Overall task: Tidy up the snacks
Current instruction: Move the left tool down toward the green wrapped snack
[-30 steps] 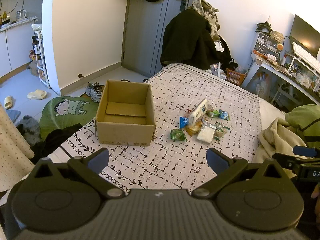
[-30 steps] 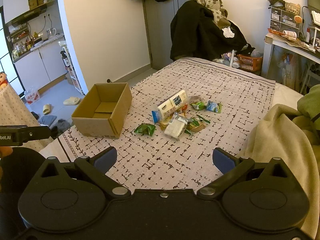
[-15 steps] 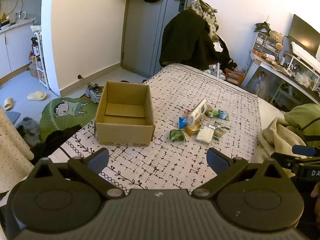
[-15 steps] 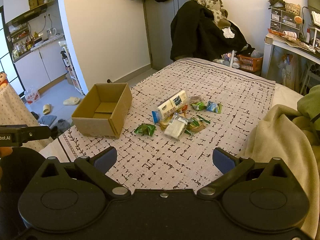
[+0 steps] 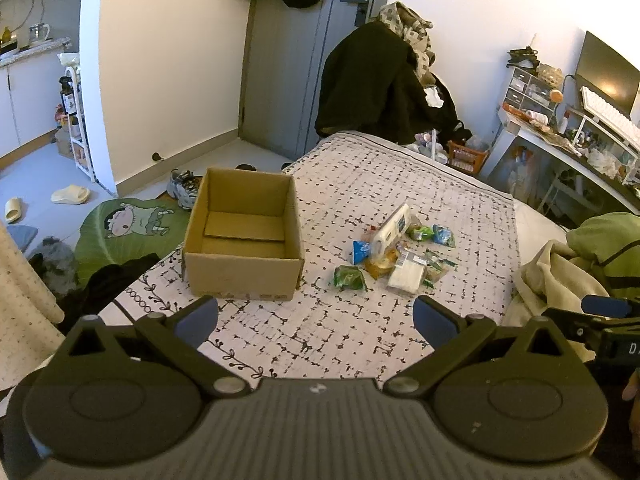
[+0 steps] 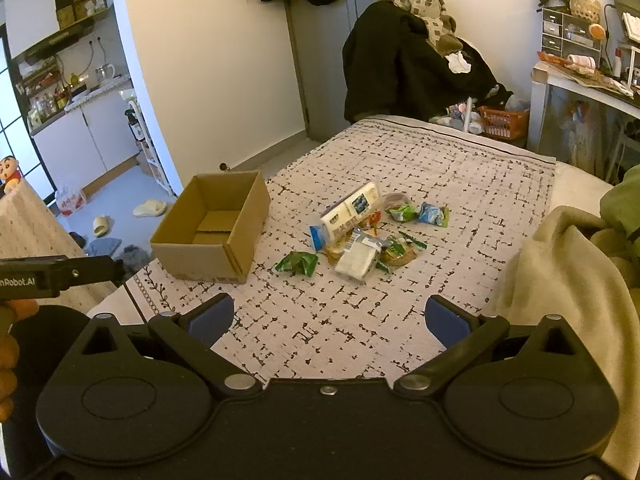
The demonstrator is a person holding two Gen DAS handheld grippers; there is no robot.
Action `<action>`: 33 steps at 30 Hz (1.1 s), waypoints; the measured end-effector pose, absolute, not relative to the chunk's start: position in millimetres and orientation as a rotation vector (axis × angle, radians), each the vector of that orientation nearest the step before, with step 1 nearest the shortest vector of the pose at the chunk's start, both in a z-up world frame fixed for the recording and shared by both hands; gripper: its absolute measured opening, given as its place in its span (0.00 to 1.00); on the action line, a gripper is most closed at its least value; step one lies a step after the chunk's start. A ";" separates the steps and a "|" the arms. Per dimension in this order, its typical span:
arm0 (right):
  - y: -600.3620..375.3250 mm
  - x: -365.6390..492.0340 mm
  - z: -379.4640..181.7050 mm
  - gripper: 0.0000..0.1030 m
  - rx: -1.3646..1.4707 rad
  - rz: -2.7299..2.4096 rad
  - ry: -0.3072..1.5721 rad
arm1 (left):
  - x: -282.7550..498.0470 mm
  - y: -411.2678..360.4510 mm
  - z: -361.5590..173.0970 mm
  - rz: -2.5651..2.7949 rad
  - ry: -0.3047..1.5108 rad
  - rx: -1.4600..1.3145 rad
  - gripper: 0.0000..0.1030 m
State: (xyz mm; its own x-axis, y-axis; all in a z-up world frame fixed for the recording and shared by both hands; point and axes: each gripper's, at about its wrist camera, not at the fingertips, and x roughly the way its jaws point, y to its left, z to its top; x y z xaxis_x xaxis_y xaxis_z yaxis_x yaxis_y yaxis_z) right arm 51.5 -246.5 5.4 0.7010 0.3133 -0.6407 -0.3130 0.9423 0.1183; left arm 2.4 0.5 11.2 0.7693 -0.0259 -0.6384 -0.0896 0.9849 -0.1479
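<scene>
Change since the earlier views: almost none. Box, snacks and both grippers sit where they did a second ago, apart from a slight drift in the left view; judged, the sorting has not begun and every snack remains to be moved.

Items, left to right:

1. Left gripper (image 5: 315,317): fingers spread wide, nothing between them, held above the near edge of the bed (image 5: 360,344).
2. Cardboard box (image 5: 244,236): open-topped, upright, empty; only its bottom flaps show inside. It stands near the bed's left edge, with the floor and a green cartoon mat (image 5: 128,228) just past it.
3. Green packet (image 5: 349,278): lies alone between box and pile, nearest the box.
4. Snack pile (image 6: 368,232): small wrapped items lying together mid-bed, right of the box and apart from it. A long white pack (image 6: 352,210) lies on top, with a flat white pack (image 6: 357,258) at the near side.
5. Right gripper (image 6: 328,318): fingers likewise wide apart, empty, above the near edge.
6. Cream blanket (image 6: 560,280): heaped along the bed's right side, clear of the pile.

Open room: bare bedcover lies between grippers and snacks, and between pile and box; likely an unobstructed path. Caution: a push could send the box over the left edge.
</scene>
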 end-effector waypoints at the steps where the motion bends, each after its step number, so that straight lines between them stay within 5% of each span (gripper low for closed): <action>1: -246.4 53.0 5.8 1.00 0.002 0.347 0.716 | 4.4 -0.6 10.9 0.033 0.695 -0.173 0.99; 33: -245.9 179.5 -6.6 1.00 0.117 0.274 0.827 | 105.6 -31.7 -28.4 0.036 0.771 -0.239 0.99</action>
